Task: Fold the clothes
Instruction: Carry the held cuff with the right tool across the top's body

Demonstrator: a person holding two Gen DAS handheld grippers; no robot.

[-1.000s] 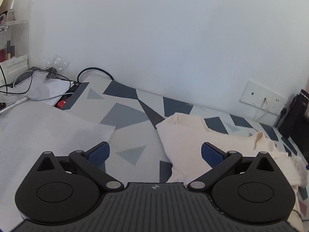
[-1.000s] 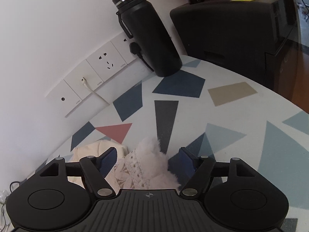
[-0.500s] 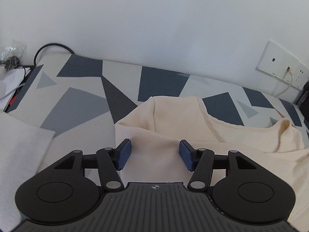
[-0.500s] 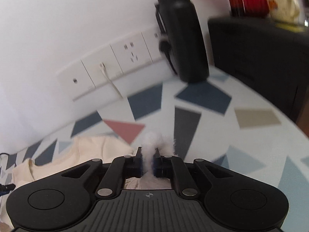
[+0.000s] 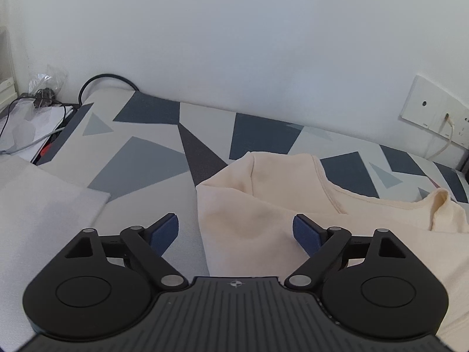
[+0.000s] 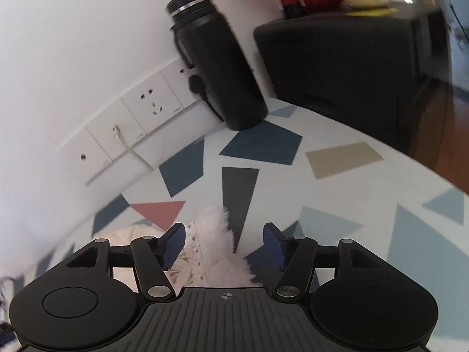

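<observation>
A cream garment (image 5: pixel 263 205) lies crumpled on the patterned table cover (image 5: pixel 140 164), its left edge folded over. My left gripper (image 5: pixel 236 231) hovers over that edge with its jaws opening, and cloth lies between the blue pads (image 5: pixel 165 230) without being pressed. In the right wrist view a fluffy white lace-trimmed piece (image 6: pixel 215 243) pokes up between the pads (image 6: pixel 272 242) of my right gripper (image 6: pixel 224 242). Its jaws are opening and the pads stand clear of the fluff. A bit of the cream garment (image 6: pixel 132 234) shows behind the left finger.
A white cloth (image 5: pixel 44 205) lies at the left, with cables and a plastic bag (image 5: pixel 44 88) beyond it. A black bottle (image 6: pixel 217 70) stands by the wall sockets (image 6: pixel 140 117). A black box (image 6: pixel 351 73) with jars on top sits at the right.
The left gripper narrowed over the cream garment's edge, then spread wide again. The right gripper pinched the white fluffy piece half a second ago and has now let it go.
</observation>
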